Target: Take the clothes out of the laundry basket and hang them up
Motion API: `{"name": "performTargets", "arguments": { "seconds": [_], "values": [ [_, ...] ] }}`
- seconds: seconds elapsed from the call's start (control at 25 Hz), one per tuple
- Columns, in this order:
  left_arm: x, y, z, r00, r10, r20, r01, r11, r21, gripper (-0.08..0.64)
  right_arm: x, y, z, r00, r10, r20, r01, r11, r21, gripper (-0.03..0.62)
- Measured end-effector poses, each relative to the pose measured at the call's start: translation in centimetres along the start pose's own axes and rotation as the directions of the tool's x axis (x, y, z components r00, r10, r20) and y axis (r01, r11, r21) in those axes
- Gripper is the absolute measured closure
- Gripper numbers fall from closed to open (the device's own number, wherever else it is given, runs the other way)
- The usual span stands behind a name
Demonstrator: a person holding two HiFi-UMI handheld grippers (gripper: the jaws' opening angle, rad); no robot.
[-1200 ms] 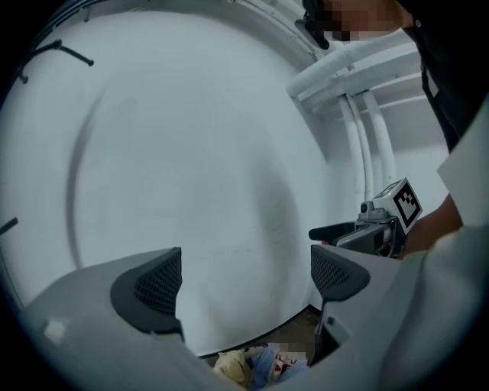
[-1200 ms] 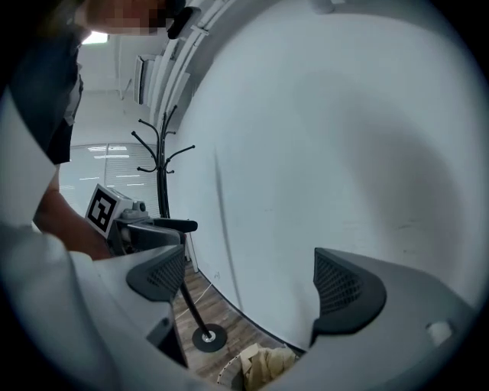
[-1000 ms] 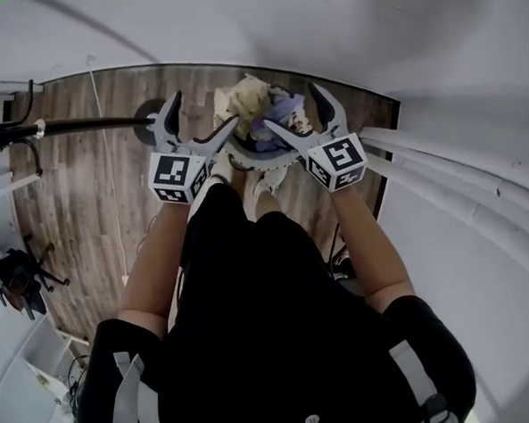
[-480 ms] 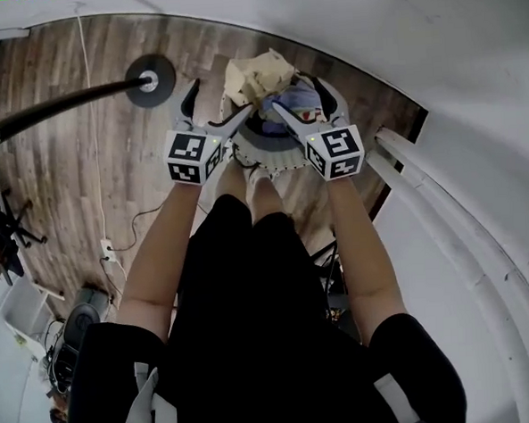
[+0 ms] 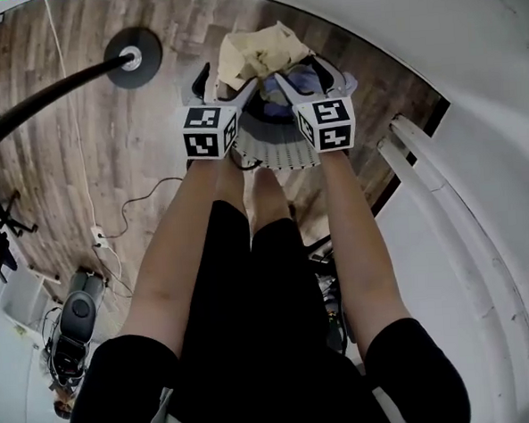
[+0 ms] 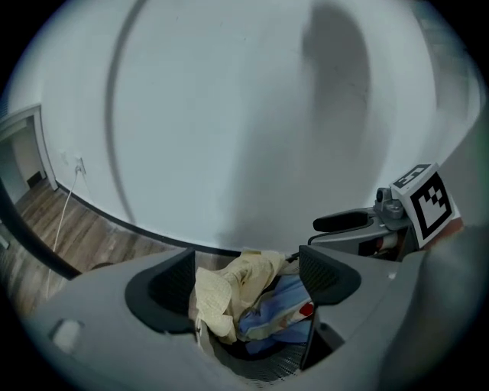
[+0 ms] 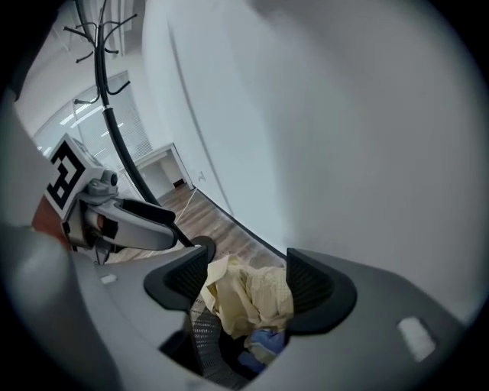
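Observation:
A round grey laundry basket (image 5: 283, 147) stands on the wood floor by the wall. On top of it lies a crumpled pale yellow garment (image 5: 257, 53) over a blue one (image 5: 299, 77). My left gripper (image 5: 228, 83) and right gripper (image 5: 302, 73) reach side by side into the basket's top. Both sets of jaws are closing. The yellow garment (image 6: 229, 290) lies between the left gripper (image 6: 246, 284) pads, apart from the right-hand one. It (image 7: 252, 298) also fills the gap of the right gripper (image 7: 246, 284), and no firm pinch shows.
A coat stand's round base (image 5: 132, 55) and dark pole (image 5: 34, 99) are to the left of the basket. A cable (image 5: 130, 205) trails over the floor. A white wall curves behind the basket, with pipes (image 5: 423, 178) at the right.
Both grippers have dropped toward the basket and come closer together over the yellow garment. Their jaws have narrowed. The head view has tilted further down.

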State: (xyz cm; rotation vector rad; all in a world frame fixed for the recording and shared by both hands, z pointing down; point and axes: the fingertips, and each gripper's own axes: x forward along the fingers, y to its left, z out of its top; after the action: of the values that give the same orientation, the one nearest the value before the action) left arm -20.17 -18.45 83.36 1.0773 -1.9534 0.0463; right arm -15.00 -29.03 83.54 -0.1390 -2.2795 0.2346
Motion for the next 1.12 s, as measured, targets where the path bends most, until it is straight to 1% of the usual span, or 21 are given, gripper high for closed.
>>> {"name": "performTargets", "arguments": {
  "seconds": [0.12,0.28,0.44,0.64,0.8,0.92,1.08,1.12],
  "values": [
    [3.1,0.5,-3.6,0.997,0.043,-0.058,-0.044,0.999,-0.022,0.129,2.3,-1.4,-3.1,0.999,-0.011,-0.034,0.012,1.0,0.025,0.287],
    [6.1,1.8,-6.5,0.987,0.097,-0.131,-0.101,0.995,-0.022,0.13,5.5,-2.6,-5.2,0.996,-0.019,-0.084,0.021,1.0,0.023,0.29],
    [8.0,3.3,-8.2,0.973,0.138,-0.185,-0.145,0.989,-0.027,0.161,8.2,-3.2,-6.2,0.991,-0.025,-0.133,0.026,1.0,0.011,0.291],
    [10.4,4.0,-10.5,0.96,0.168,-0.226,-0.178,0.984,-0.028,0.163,10.5,-3.5,-8.0,0.982,-0.023,-0.188,0.022,1.0,-0.007,0.293],
    [12.0,4.5,-11.5,0.949,0.197,-0.248,-0.21,0.977,-0.027,0.177,11.9,-4.0,-8.9,0.977,-0.036,-0.212,0.026,0.998,-0.048,0.299],
    [13.0,4.8,-12.0,0.941,0.22,-0.258,-0.233,0.972,-0.02,0.218,12.6,-4.0,-9.2,0.971,-0.045,-0.233,0.027,0.996,-0.08,0.307],
    [13.4,6.0,-12.6,0.924,0.271,-0.269,-0.277,0.961,0.016,0.32,13.2,-4.6,-9.7,0.959,-0.093,-0.268,0.043,0.982,-0.187,0.356],
    [13.4,6.4,-12.6,0.921,0.282,-0.269,-0.286,0.958,0.025,0.334,13.4,-4.8,-9.8,0.956,-0.105,-0.275,0.045,0.976,-0.214,0.366]
  ]
}}
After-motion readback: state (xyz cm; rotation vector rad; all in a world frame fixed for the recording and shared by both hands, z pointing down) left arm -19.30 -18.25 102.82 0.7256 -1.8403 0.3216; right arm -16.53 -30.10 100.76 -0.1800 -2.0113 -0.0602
